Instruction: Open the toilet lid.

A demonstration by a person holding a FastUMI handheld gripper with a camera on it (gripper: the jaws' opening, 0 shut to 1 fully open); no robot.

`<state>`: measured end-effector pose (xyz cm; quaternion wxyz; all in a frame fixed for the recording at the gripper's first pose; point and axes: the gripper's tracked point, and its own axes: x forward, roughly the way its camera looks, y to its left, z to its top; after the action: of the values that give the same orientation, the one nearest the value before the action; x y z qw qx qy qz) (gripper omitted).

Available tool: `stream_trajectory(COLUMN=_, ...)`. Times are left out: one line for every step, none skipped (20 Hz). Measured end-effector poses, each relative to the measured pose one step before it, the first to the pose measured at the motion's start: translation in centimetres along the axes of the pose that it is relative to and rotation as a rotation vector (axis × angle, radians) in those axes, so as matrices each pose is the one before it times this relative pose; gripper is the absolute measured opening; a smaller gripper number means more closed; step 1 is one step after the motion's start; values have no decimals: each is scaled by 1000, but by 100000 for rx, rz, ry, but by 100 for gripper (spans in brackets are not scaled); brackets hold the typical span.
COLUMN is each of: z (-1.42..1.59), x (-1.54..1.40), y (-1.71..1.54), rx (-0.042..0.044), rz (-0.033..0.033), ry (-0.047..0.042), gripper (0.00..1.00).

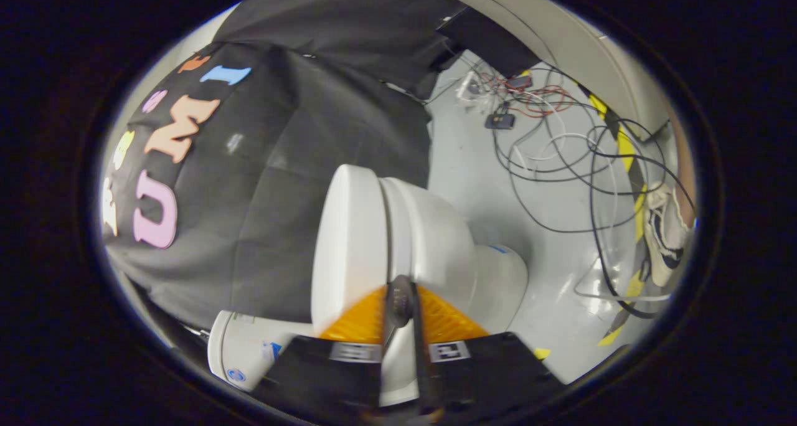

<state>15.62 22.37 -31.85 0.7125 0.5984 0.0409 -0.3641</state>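
The view is rolled sideways, with the floor off to the right. A white toilet stands just ahead of the fingers. Its lid [348, 239] is the flat oval on the left, lying against the bowl [436, 233], and the pedestal [501, 283] meets the floor further right. My gripper [398, 298] has its fingers drawn together at the near rim, right on the seam between lid and bowl. A white strip of that rim shows between the fingers, which look shut on the lid's edge.
Black cloth hangs behind the toilet on the left. A white object with blue marks [240, 351] sits close beside the left finger. Loose cables [560, 158] sprawl over the grey floor [461, 164], and a person's shoe [660, 236] stands by yellow-black tape.
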Motion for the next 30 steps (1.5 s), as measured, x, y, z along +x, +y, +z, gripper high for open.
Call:
stream_trajectory(z=77, x=-650, y=218, rx=1306, rz=-489, ry=172, gripper=21)
stream_trajectory(z=-167, x=569, y=428, rx=114, rz=154, ry=58, gripper=13)
stream_trajectory(z=81, x=-80, y=450, rx=-697, rz=992, ry=-73, gripper=12)
stream_trajectory(z=-128, x=-247, y=209, rx=-1438, rz=1004, ry=-314, gripper=10)
stream_trajectory(z=-187, x=31, y=70, rx=-1281, rz=51, ry=263, gripper=9)
stream_trajectory(z=22, x=-73, y=-97, rx=-1045, rz=-336, ry=170, gripper=8)
stream_trajectory(z=-4, x=-155, y=-3, rx=-1783, rz=-446, ry=366, gripper=8)
stream_trajectory(z=-143, x=-212, y=95, rx=-2115, rz=-819, ry=473, gripper=8)
stream_trajectory(z=-12, x=-258, y=236, rx=-2126, rz=-164, ry=-69, gripper=8)
stream_trajectory(z=179, x=-290, y=479, rx=-1800, rz=324, ry=-348, gripper=8)
stream_trajectory(z=288, x=-247, y=573, rx=-1276, rz=818, ry=-784, gripper=8)
stream_trajectory(z=237, x=-275, y=782, rx=-1197, rz=1258, ry=-974, gripper=8)
stream_trajectory(z=344, x=-309, y=682, rx=-796, rz=1235, ry=-967, gripper=8)
stream_trajectory(z=187, x=-246, y=623, rx=-1388, rz=1051, ry=-712, gripper=8)
stream_trajectory(z=97, x=-260, y=651, rx=-2596, rz=723, ry=-26, gripper=8)
stream_trajectory(z=20, x=-281, y=624, rx=-3124, rz=345, ry=-252, gripper=8)
stream_trajectory(z=123, x=-397, y=584, rx=-3199, rz=509, ry=159, gripper=8)
stream_trajectory(z=71, x=-452, y=511, rx=-3553, rz=406, ry=413, gripper=8)
stream_trajectory(z=123, x=-392, y=799, rx=-3564, rz=570, ry=414, gripper=8)
stream_trajectory(z=322, x=-389, y=740, rx=-3256, rz=1118, ry=-82, gripper=8)
stream_trajectory(z=293, x=-336, y=726, rx=-2631, rz=1407, ry=-452, gripper=8)
stream_trajectory(z=398, x=-395, y=723, rx=-1856, rz=1597, ry=-1003, gripper=8)
stream_trajectory(z=297, x=-345, y=859, rx=-1395, rz=1835, ry=-937, gripper=8)
stream_trajectory(z=134, x=-279, y=931, rx=-1242, rz=2046, ry=-1023, gripper=8)
stream_trajectory(z=280, x=-241, y=940, rx=-1403, rz=2206, ry=-1148, gripper=8)
stream_trajectory(z=14, x=-288, y=889, rx=-2036, rz=2136, ry=-629, gripper=8)
stream_trajectory(z=105, x=-190, y=886, rx=-2926, rz=1431, ry=-38, gripper=8)
stream_trajectory(z=-25, x=-127, y=650, rx=-3753, rz=1024, ry=297, gripper=8)
stream_trajectory(z=48, x=-141, y=597, rx=-3855, rz=875, ry=705, gripper=8)
stream_trajectory(z=155, x=-229, y=505, rx=-3838, rz=1011, ry=357, gripper=8)
